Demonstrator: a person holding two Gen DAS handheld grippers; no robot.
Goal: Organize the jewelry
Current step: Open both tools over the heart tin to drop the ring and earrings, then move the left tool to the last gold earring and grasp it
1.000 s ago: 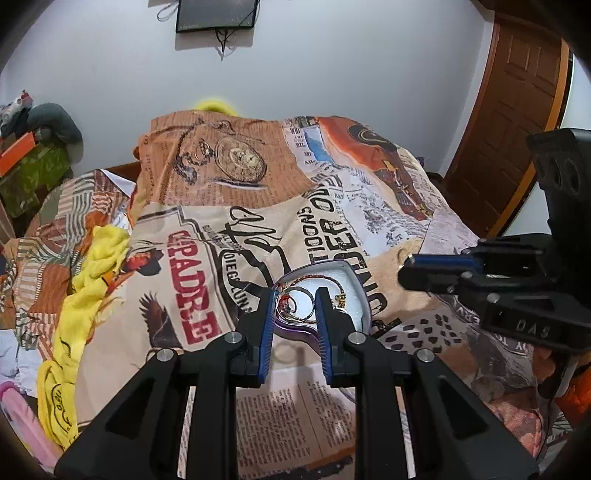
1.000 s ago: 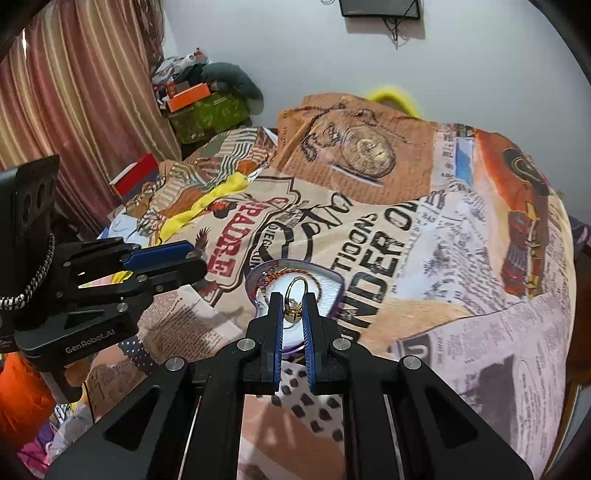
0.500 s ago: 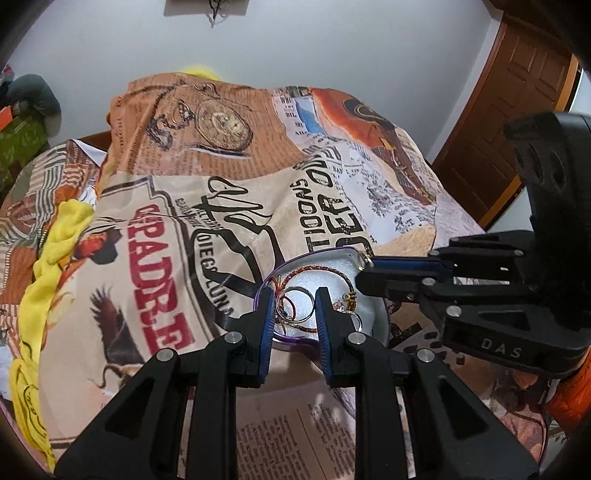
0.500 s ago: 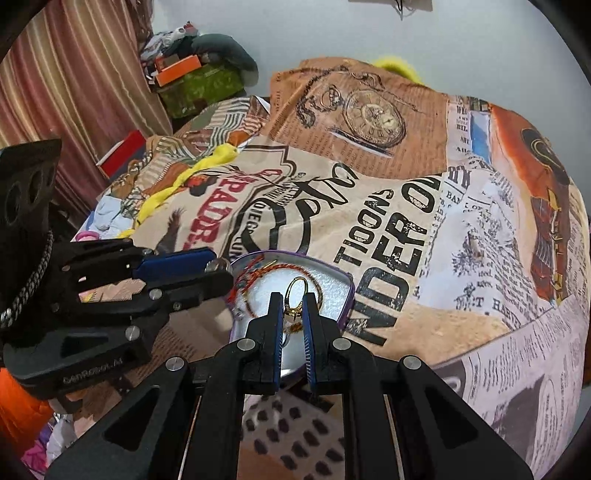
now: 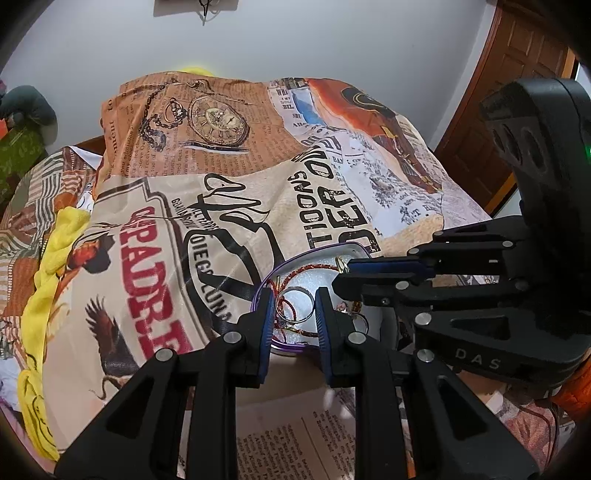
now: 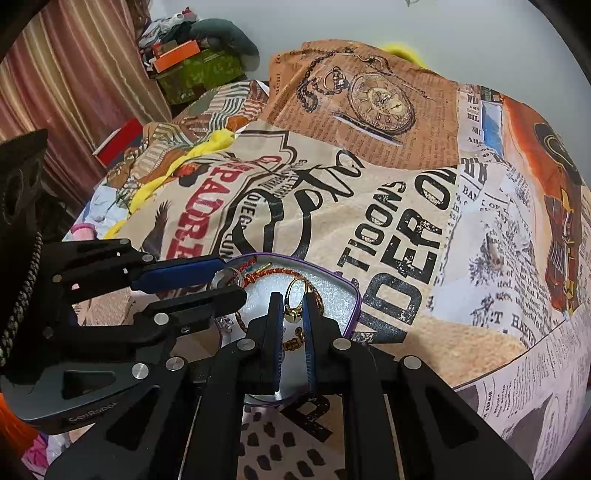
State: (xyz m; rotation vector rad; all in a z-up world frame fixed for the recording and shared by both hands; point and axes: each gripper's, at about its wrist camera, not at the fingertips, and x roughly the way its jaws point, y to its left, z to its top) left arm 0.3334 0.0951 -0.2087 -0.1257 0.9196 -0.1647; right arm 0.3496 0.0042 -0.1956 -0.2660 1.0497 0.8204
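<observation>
Now both tools brought closer over purple-rimmed, white-lined jewelry tin (image 6: 352,291) on printed bedspread (image 6: 406,221). Right gripper (image 6: 293,314) clenched on gold ring (image 6: 294,295), held above tin. Left gripper (image 5: 293,306) parted, empty, framing silver ring (image 5: 295,301) inside tin; ring drop-off judged imminent.

In the left wrist view, the right hand-held gripper (image 5: 341,275) crosses over the purple-rimmed tray (image 5: 264,286) and hides its right half; the small trinkets (image 5: 351,306) beside it are too small to name. The wall fixture (image 5: 201,3) is cut off by the top edge. In the right wrist view, the left hand-held gripper (image 6: 232,280) covers the tray's (image 6: 347,284) left side, and a silver ring (image 6: 225,277) between its fingers is blurred. The gold ring's (image 6: 293,301) lower part sits behind black fingers (image 6: 275,314), so whether they pinch it is unclear.
</observation>
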